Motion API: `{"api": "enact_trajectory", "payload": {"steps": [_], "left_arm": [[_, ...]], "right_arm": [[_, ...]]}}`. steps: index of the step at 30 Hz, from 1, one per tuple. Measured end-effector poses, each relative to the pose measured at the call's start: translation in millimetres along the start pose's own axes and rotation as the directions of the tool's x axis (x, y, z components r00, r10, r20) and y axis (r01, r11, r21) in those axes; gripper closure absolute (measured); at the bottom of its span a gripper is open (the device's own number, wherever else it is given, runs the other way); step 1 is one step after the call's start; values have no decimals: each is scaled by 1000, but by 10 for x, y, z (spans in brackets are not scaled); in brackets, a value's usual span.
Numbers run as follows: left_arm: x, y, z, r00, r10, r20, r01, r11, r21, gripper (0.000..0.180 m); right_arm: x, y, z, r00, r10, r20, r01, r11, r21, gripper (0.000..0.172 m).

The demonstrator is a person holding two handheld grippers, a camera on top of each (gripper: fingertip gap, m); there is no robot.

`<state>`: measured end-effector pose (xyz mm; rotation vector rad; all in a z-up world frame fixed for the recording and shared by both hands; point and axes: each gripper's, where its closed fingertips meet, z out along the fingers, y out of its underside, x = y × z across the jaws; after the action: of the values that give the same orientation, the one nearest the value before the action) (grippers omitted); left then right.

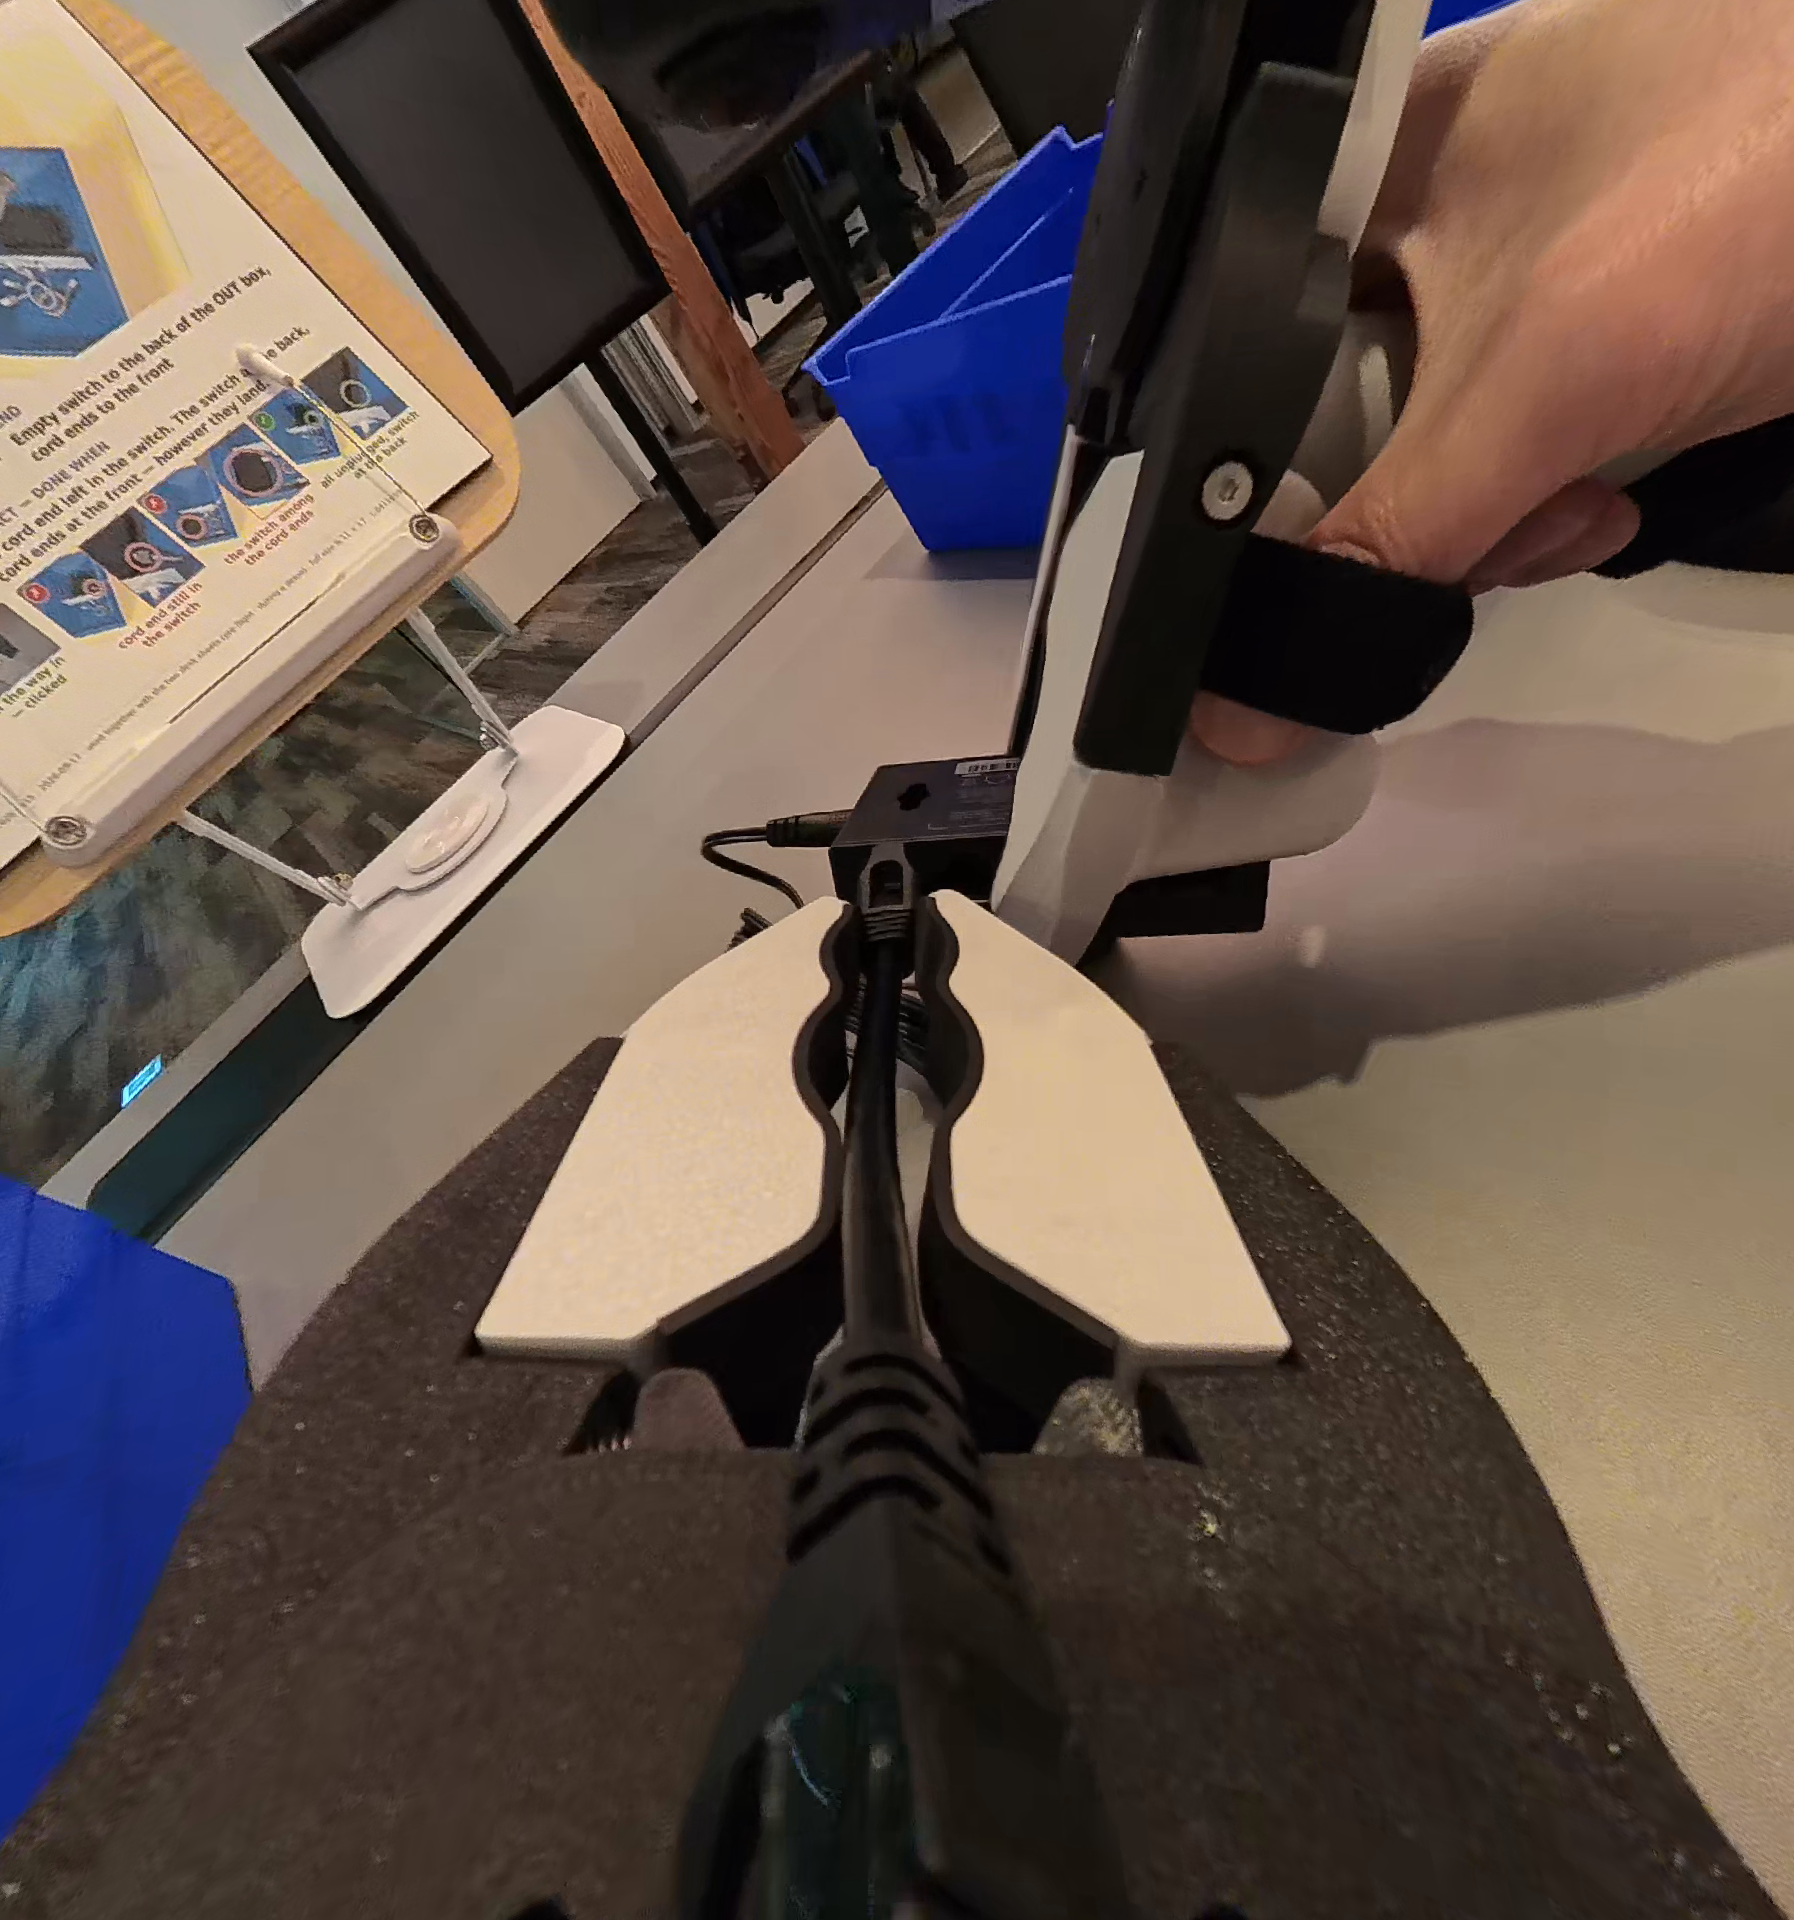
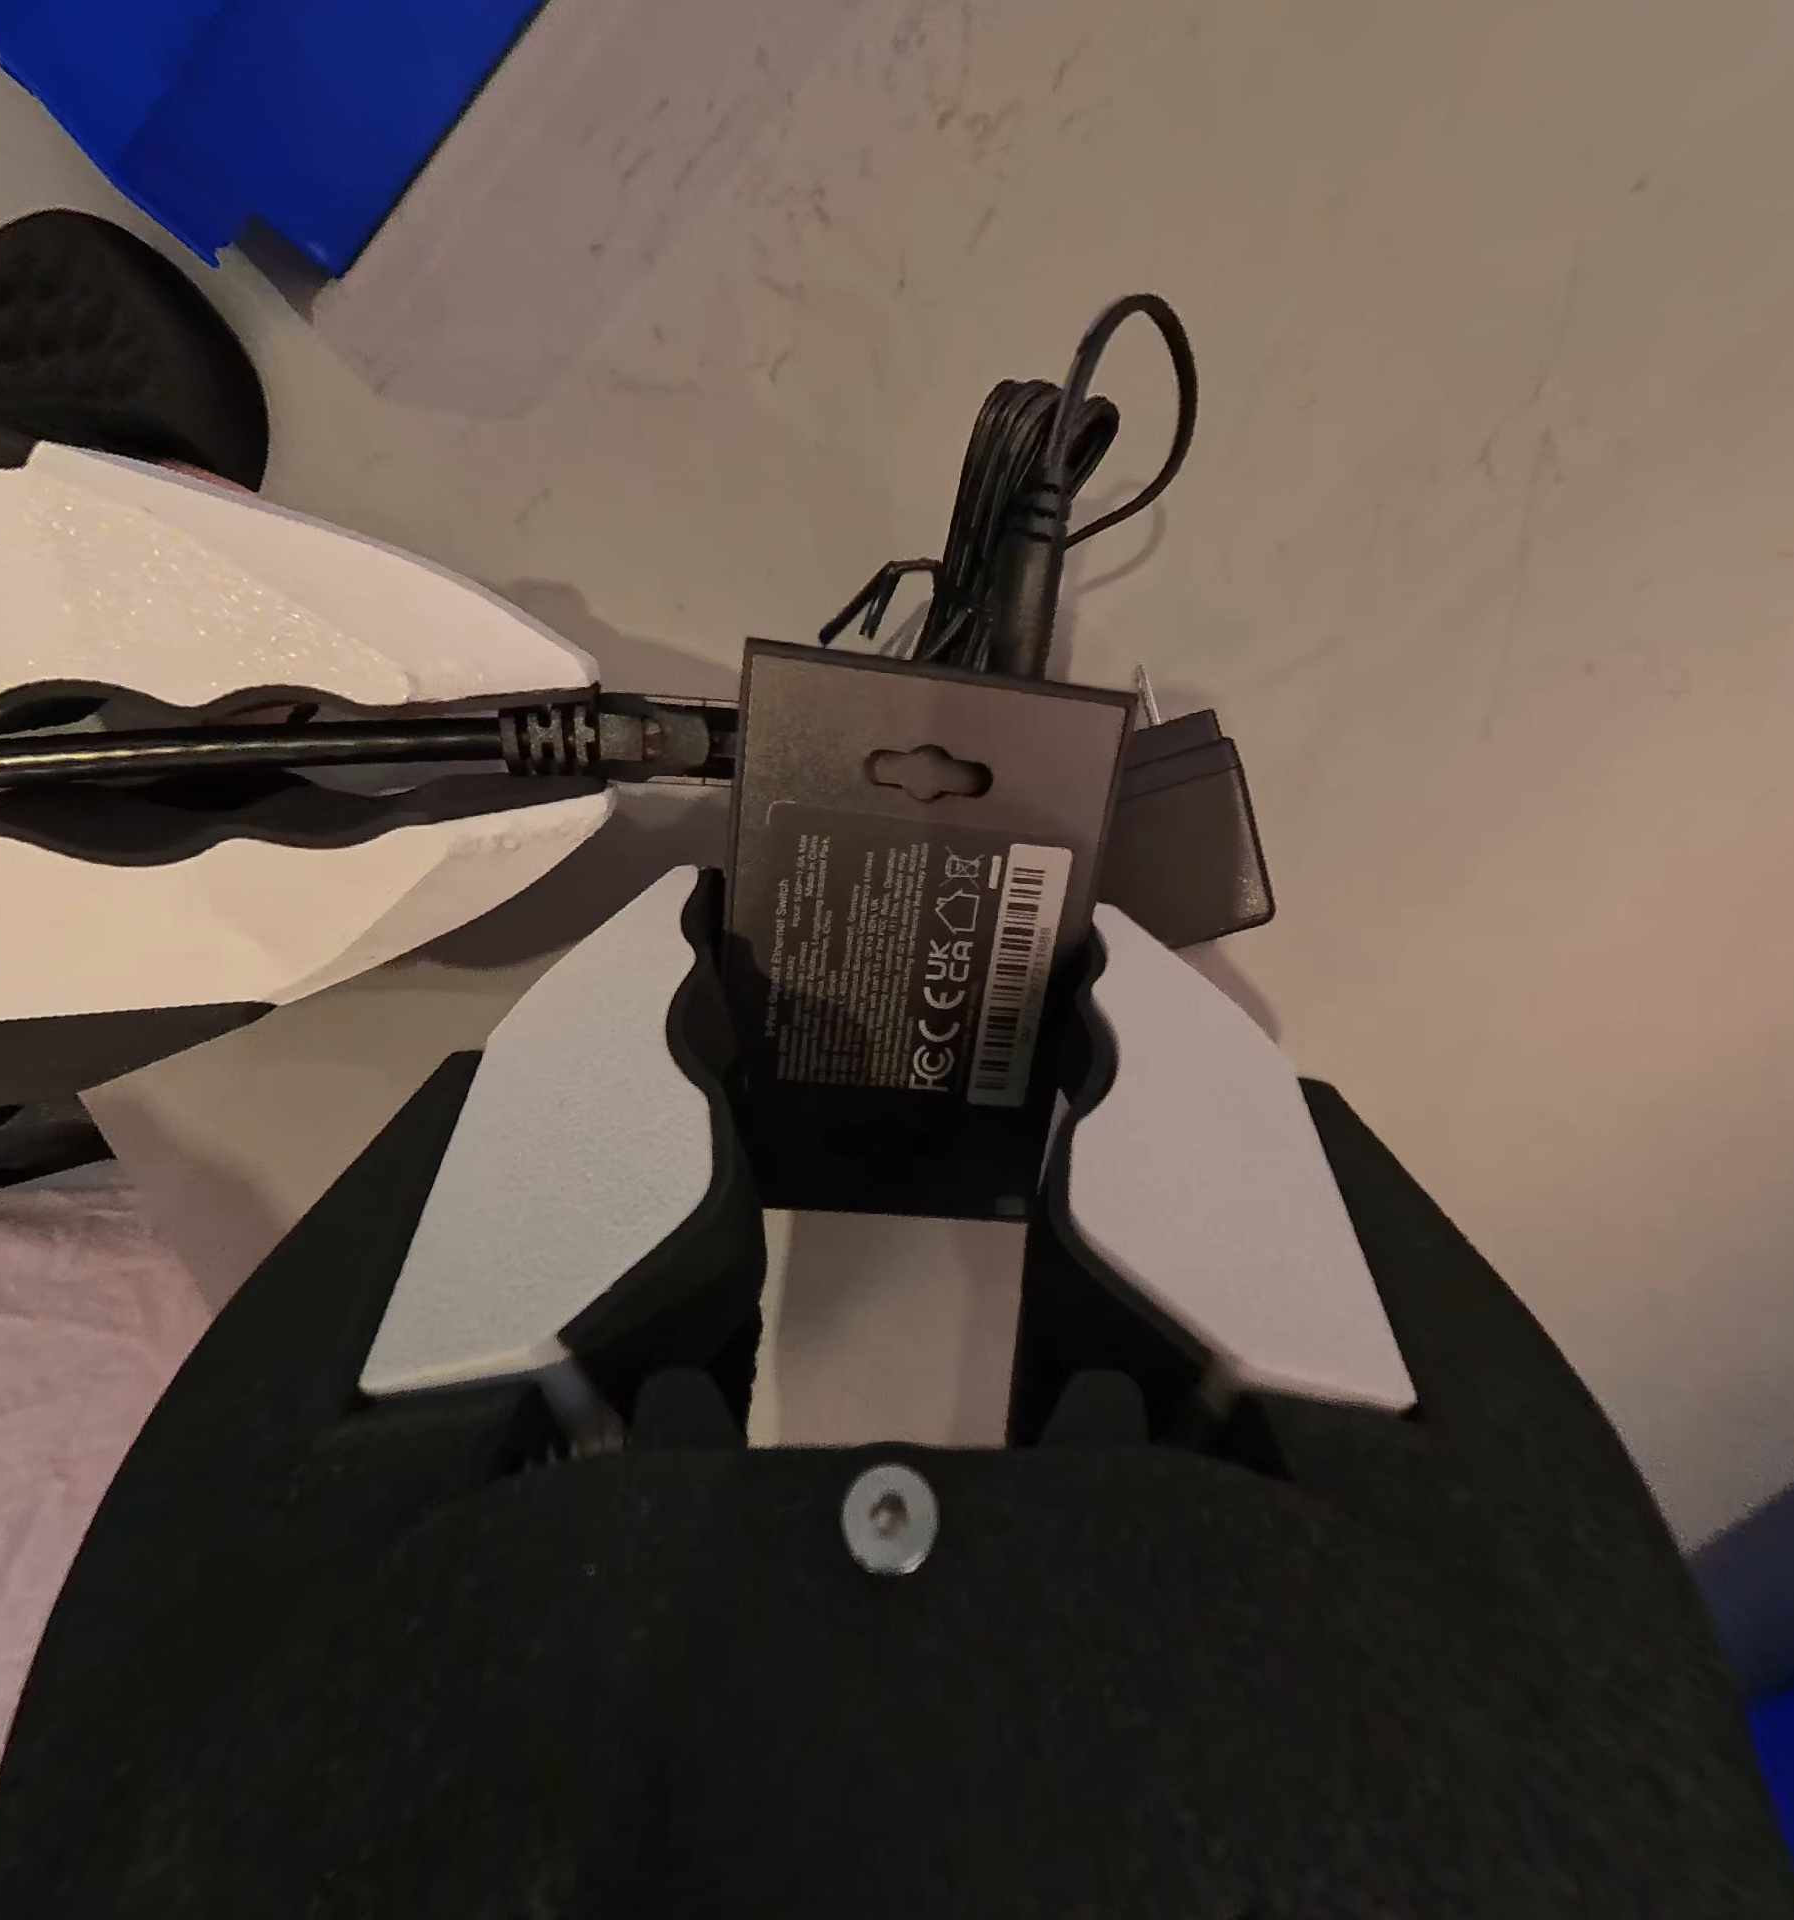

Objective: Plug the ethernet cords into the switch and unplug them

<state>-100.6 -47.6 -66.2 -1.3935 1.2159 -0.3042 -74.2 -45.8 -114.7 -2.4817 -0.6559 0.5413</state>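
Observation:
My left gripper (image 1: 888,914) is shut on a black ethernet cord (image 1: 877,1091), just behind its plug boot. The plug (image 1: 885,878) is at a port in the side face of the small black switch (image 1: 934,805); how deep it sits I cannot tell. In the right wrist view the left gripper (image 2: 592,738) comes in from the left with the cord (image 2: 249,753), and the plug (image 2: 654,732) meets the switch (image 2: 924,748). My right gripper (image 2: 898,904) is shut on the switch, its pads against the two long sides, label face towards the camera. The right gripper's white finger (image 1: 1049,862) covers part of the switch.
A black power cable (image 2: 1038,488) is plugged into the switch's far end, with its adapter (image 2: 1199,831) beside it. Blue bins stand at the back (image 1: 966,395) and near left (image 1: 62,1455). An instruction sheet on a stand (image 1: 166,416) is at the table's left edge. A hand (image 1: 1599,312) holds the right gripper.

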Motion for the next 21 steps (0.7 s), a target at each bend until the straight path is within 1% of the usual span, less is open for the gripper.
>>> {"api": "enact_trajectory", "payload": {"steps": [6,11,13,17,21], "left_arm": [[47,-10,11,999,-2,-37,2,1000,9,170],[41,-34,1,997,-33,-68,35,999,29,170],[43,-19,1,996,-30,-81,31,999,13,170],[87,62,49,995,-30,-100,24,998,-58,170],[97,65,54,996,-20,-84,15,998,-55,170]], "right_arm": [[14,60,-3,1000,-17,-12,17,1000,2,111],[22,25,-25,999,-34,-17,34,999,29,110],[30,26,-15,999,-36,-8,37,999,22,110],[81,71,46,1000,13,7,-13,1000,22,110],[93,81,47,1000,27,15,-27,999,40,110]]}}
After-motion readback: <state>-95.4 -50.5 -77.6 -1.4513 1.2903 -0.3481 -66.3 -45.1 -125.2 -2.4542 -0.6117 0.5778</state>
